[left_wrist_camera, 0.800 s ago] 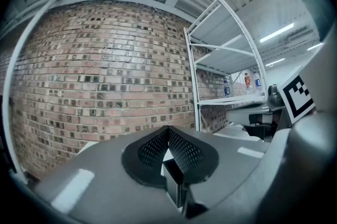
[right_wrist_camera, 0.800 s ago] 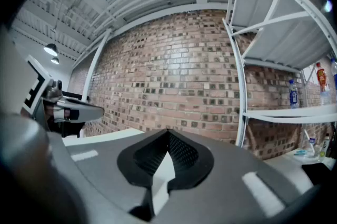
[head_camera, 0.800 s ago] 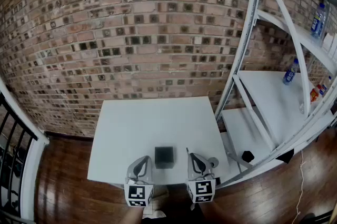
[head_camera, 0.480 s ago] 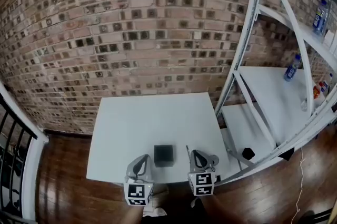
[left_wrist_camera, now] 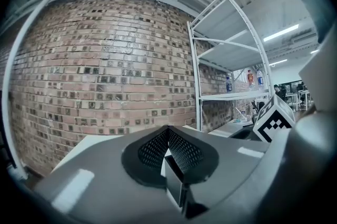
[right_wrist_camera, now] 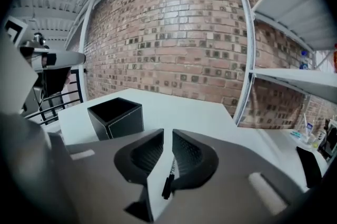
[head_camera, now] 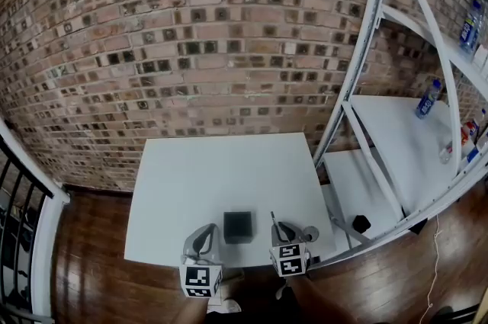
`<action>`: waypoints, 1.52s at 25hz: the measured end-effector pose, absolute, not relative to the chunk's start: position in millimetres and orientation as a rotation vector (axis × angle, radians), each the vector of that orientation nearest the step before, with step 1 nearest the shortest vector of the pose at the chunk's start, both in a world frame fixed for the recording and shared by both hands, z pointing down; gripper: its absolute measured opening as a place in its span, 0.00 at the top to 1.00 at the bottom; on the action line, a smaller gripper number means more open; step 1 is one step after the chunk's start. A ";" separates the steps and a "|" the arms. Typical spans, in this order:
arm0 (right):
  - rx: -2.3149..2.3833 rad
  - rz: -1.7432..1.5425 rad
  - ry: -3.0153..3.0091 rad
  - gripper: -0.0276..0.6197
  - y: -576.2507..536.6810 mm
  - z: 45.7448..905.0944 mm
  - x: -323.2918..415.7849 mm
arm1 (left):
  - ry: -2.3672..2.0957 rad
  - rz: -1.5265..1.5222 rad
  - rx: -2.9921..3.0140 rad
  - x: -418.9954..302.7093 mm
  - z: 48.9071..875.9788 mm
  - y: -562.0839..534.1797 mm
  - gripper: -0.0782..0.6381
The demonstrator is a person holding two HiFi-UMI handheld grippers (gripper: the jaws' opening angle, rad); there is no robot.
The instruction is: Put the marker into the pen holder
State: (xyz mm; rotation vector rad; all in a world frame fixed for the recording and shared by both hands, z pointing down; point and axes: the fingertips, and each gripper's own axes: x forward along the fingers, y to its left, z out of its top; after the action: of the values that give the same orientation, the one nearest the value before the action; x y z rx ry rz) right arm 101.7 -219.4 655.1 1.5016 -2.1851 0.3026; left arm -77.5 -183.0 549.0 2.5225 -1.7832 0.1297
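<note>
A black square pen holder (head_camera: pixel 237 226) stands open-topped near the front edge of the white table (head_camera: pixel 221 170). The thin dark marker (head_camera: pixel 272 220) lies on the table just right of it. My right gripper (head_camera: pixel 283 229) hovers over the marker, jaws a narrow slit apart. In the right gripper view the marker (right_wrist_camera: pixel 169 178) shows through that slit under the right gripper (right_wrist_camera: pixel 167 134), with the pen holder (right_wrist_camera: pixel 117 116) to the left. My left gripper (head_camera: pixel 203 233) sits left of the holder. In the left gripper view the left gripper (left_wrist_camera: pixel 168 128) has its tips together and holds nothing.
A white metal rack (head_camera: pixel 396 162) stands right of the table, with bottles (head_camera: pixel 425 99) on a shelf and a small black object (head_camera: pixel 361 224) on its low shelf. A brick wall (head_camera: pixel 213 48) runs behind. A black railing (head_camera: pixel 19 238) is at the left.
The right gripper has edged forward and left over the marker, and its marker cube has drawn closer to the table edge. The left gripper and the pen holder have stayed put.
</note>
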 end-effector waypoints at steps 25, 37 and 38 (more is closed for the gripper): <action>1.279 0.649 -1.904 0.84 -231.3 763.3 117.6 | -1.811 0.153 2.464 -89.5 559.2 -200.2 0.87; 1.395 0.548 -2.002 0.89 -239.0 719.7 112.3 | -1.805 0.133 2.471 -89.1 549.2 -194.6 0.87; 1.421 0.509 -2.034 0.89 -240.7 707.2 109.8 | -1.802 0.131 2.478 -88.5 549.7 -194.2 0.87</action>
State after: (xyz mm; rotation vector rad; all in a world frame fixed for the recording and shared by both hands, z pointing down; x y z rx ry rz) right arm 109.8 -240.7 707.2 1.4215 -2.0336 0.5091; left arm -88.5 -194.2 549.7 2.4776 -1.8018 0.1313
